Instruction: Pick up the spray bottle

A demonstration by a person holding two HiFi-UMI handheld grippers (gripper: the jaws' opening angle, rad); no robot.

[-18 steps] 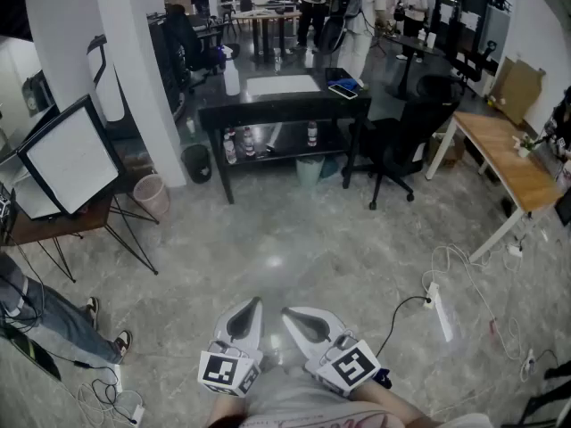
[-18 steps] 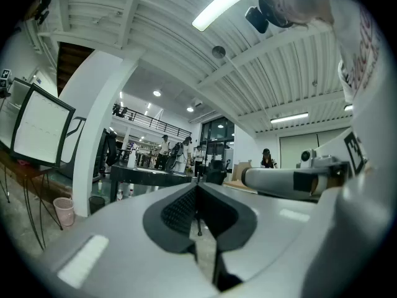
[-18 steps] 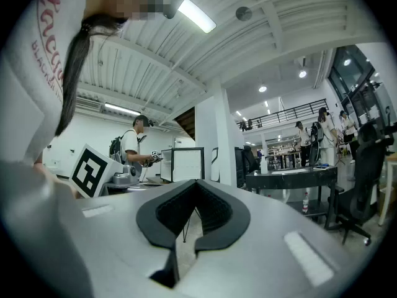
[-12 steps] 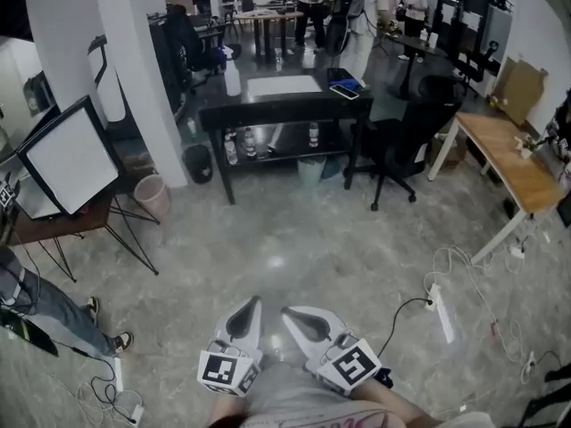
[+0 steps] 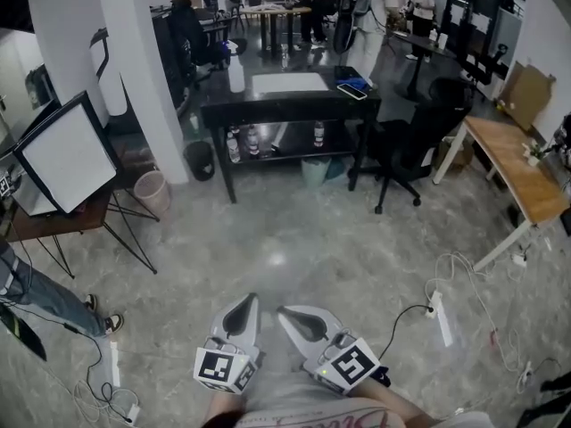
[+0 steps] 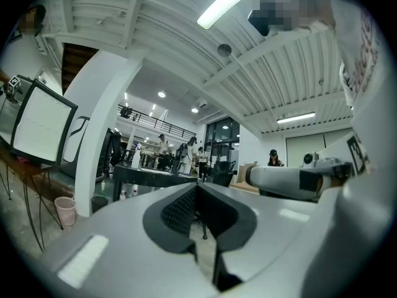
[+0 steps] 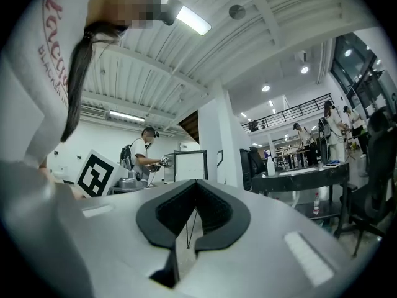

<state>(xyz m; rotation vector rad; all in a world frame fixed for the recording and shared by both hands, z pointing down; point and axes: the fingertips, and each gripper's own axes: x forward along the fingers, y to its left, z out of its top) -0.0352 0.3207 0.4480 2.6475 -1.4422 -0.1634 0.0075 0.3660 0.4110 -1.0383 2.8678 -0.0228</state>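
Note:
The spray bottle (image 5: 235,71), white with a pale trigger head, stands upright on the left end of a black table (image 5: 287,105) far ahead across the floor. It also shows small in the left gripper view as the spray bottle (image 6: 135,158), and in the right gripper view as the spray bottle (image 7: 271,164). My left gripper (image 5: 248,300) and right gripper (image 5: 284,311) hang side by side close to my body, low in the head view and far from the bottle. Both are shut and empty, as the left gripper (image 6: 197,185) and right gripper (image 7: 196,182) show in their own views.
A white pillar (image 5: 134,61) and a white panel on a stand (image 5: 67,159) are at the left, with a pink bin (image 5: 152,193). A black office chair (image 5: 406,150) and a wooden desk (image 5: 517,163) stand at the right. Cables and a power strip (image 5: 439,317) lie on the floor. People stand behind the table.
The head view has shifted slightly, so the table sits a little lower in the picture. A person's leg at the far left has moved. Both grippers stay shut, side by side.

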